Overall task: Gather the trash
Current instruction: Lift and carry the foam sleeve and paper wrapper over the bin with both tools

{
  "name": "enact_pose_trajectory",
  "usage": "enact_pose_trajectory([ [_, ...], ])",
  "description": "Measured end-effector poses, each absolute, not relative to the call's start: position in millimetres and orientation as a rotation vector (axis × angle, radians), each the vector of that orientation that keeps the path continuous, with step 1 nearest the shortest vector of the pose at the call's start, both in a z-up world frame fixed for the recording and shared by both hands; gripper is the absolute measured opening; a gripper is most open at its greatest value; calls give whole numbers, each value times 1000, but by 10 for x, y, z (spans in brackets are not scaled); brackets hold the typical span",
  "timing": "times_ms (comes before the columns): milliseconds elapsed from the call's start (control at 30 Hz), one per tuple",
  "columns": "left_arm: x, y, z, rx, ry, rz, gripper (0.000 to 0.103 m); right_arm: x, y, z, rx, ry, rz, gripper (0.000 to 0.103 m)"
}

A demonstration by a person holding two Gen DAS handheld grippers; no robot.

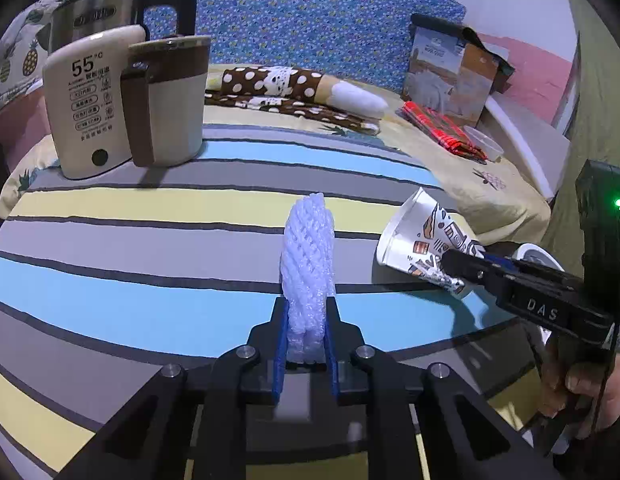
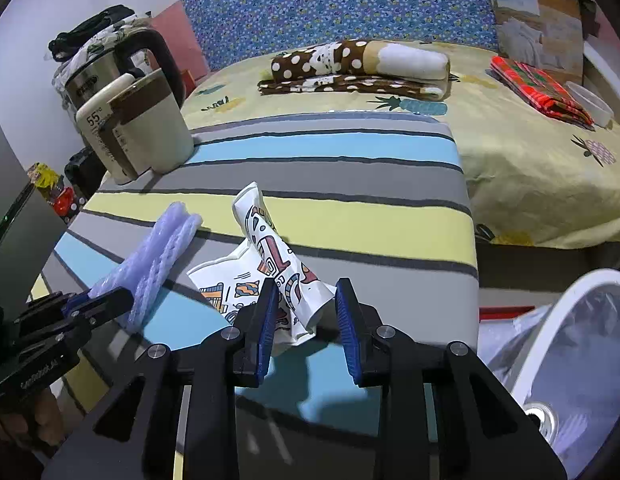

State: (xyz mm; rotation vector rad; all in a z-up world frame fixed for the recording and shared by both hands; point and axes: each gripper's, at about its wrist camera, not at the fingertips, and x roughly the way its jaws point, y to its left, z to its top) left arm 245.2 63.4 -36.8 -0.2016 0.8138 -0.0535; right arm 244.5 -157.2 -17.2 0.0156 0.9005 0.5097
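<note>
The left gripper [image 1: 306,320] had its blue-padded fingers [image 1: 281,344] pressed in on a white foam mesh fruit sleeve [image 1: 309,256], which stood up out of the jaws above the striped cloth surface [image 1: 130,216] banded in grey, pale blue and yellow. From the right wrist camera the same sleeve [image 2: 158,264] showed as a pale lilac netted tube, angled out from the left gripper [image 2: 110,304] at the lower left edge.

The right gripper [image 2: 308,312] stood partly open around a crumpled white paper cup printed with coloured doodles [image 2: 278,264]. Its left pad [image 2: 268,320] lay against the cup's flattened side, while a gap showed between the cup and the right pad. In the left wrist view the cup [image 1: 425,240] lay on its side near the surface's right edge, its open mouth turned towards the sleeve, with the right gripper [image 1: 453,268] at its squashed base.

Just right of the surface, low down, sat a white-rimmed bin lined with clear plastic [image 2: 569,340]. At the far left corner stood a cream and brown mug [image 1: 170,100], touching a cream warmer marked 55°C [image 1: 86,108], with a steel kettle [image 1: 98,12] behind them. Beyond lay a bed with a brown polka-dot folded cloth [image 2: 349,68] and a red plaid cloth [image 2: 537,88].
</note>
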Motion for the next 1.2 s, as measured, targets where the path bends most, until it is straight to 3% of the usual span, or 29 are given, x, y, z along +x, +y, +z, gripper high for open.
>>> enact_pose_trajectory([
  [1200,1345,-325,130,-102,719,-231,15,1396,-2218,188,129,803,425,31],
])
